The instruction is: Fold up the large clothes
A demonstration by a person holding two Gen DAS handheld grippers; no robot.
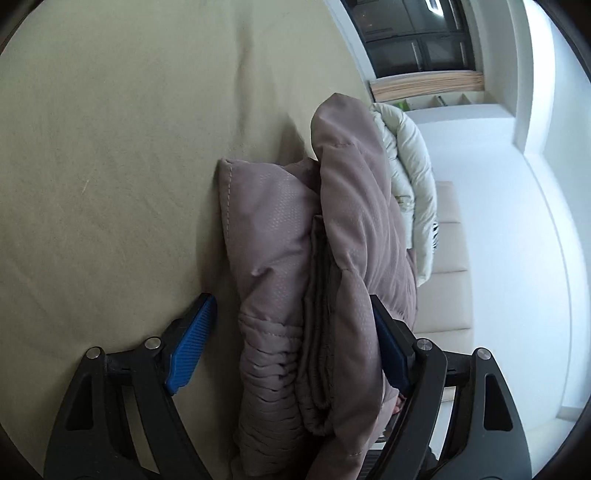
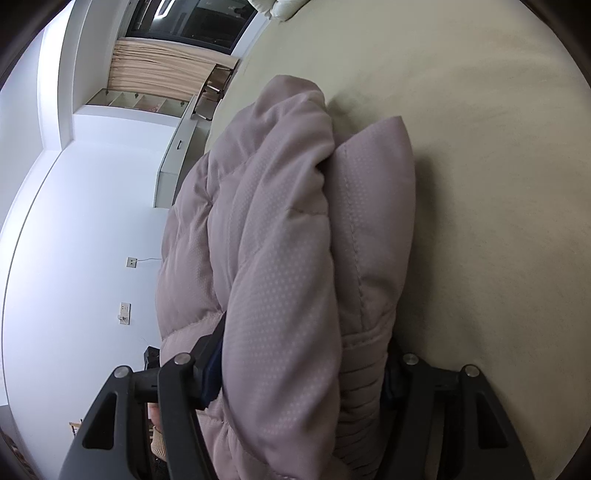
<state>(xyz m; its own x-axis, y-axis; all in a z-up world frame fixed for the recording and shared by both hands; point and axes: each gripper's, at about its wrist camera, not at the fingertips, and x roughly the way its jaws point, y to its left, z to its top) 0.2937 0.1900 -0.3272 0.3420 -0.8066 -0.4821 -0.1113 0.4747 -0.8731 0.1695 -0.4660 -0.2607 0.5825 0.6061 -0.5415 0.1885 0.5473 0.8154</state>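
A puffy mauve jacket (image 1: pixel 351 221) lies folded in a thick bundle on the beige bed sheet (image 1: pixel 110 147). My left gripper (image 1: pixel 291 325) is open and straddles the bundle's near end. Its left blue pad (image 1: pixel 192 350) stands clear of the fabric, while the right pad (image 1: pixel 391 354) lies against the top layer. In the right wrist view the same jacket (image 2: pixel 280 258) fills the gap of my right gripper (image 2: pixel 303 369). These jaws stand wide apart, one finger (image 2: pixel 207 362) tucked in a fold and the other beside the ribbed cuff (image 2: pixel 362 391). The fabric hides most of both pads.
A pale green quilted garment (image 1: pixel 410 173) lies behind the jacket near the bed's edge. Beyond the bed are a white wall (image 2: pixel 92 221), a cabinet (image 2: pixel 173 166), a dark window (image 1: pixel 413 33) with a curtain, and a padded headboard (image 1: pixel 450 258). A sleeve cuff (image 2: pixel 159 443) shows low in the right wrist view.
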